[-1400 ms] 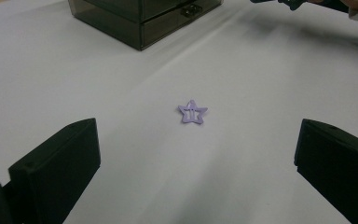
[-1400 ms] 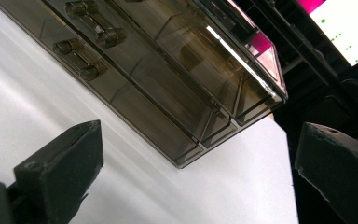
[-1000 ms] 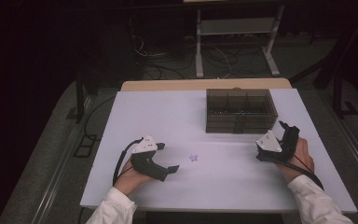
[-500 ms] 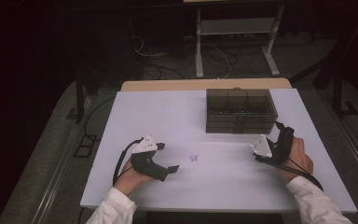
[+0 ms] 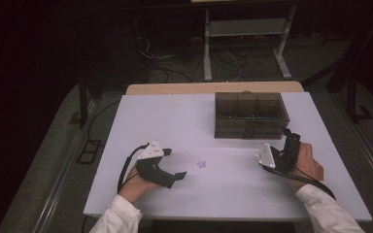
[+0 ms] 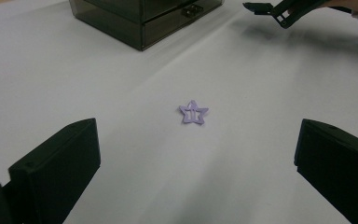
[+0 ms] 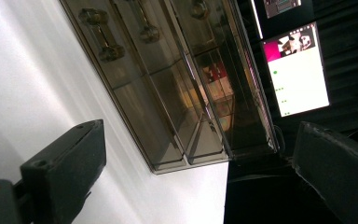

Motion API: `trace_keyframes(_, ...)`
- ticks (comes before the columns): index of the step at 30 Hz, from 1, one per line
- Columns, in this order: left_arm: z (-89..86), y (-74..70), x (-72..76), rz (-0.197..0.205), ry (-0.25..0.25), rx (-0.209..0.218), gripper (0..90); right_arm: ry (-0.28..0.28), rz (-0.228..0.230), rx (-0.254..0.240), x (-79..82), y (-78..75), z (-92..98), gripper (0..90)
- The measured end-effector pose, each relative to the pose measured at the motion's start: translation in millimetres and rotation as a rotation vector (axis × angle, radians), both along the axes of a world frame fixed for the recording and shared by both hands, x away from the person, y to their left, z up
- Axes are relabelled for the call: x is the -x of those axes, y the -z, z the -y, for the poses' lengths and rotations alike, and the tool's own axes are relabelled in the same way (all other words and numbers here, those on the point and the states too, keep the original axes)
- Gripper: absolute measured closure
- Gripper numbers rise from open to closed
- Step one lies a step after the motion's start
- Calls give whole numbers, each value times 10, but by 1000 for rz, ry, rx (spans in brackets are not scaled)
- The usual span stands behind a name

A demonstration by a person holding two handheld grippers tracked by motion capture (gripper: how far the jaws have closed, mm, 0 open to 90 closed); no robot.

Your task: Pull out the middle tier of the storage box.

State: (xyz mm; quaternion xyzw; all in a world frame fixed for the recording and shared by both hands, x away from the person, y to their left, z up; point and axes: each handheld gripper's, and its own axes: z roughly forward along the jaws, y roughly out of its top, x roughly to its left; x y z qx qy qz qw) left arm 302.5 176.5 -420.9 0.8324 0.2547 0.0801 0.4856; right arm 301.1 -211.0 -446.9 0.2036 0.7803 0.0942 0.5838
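Observation:
A small purple star-shaped clip (image 5: 202, 163) (image 6: 193, 113) lies flat on the white table (image 5: 175, 121), near its middle front. My left gripper (image 5: 174, 163) (image 6: 196, 172) rests just left of the clip, open, its jaws pointing at it with nothing between them. A dark see-through drawer box (image 5: 251, 115) (image 6: 144, 18) (image 7: 168, 79) with metal handles stands at the back right. My right gripper (image 5: 282, 148) (image 7: 196, 172) (image 6: 279, 8) is held in front of the box's right end, rolled on its side, open and empty, facing the drawer fronts.
A wooden board (image 5: 213, 88) sticks out behind the table's far edge. On the dark floor beyond are a metal stand (image 5: 245, 39) and cables. A lit screen (image 7: 296, 70) shows past the box in the right gripper view.
My right gripper has shifted slightly left and toward the table's front and rolled more onto its side. The left gripper and the star clip have stayed put.

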Motion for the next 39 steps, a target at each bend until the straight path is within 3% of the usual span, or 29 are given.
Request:
trace_keyframes(18,3,3,0,-3,-1,2,0,-35,14,67,14,54,-130,84)
trace_keyframes(39,4,2,0,-2,2,1,0,-90,3,136,-18,106,-262,289)
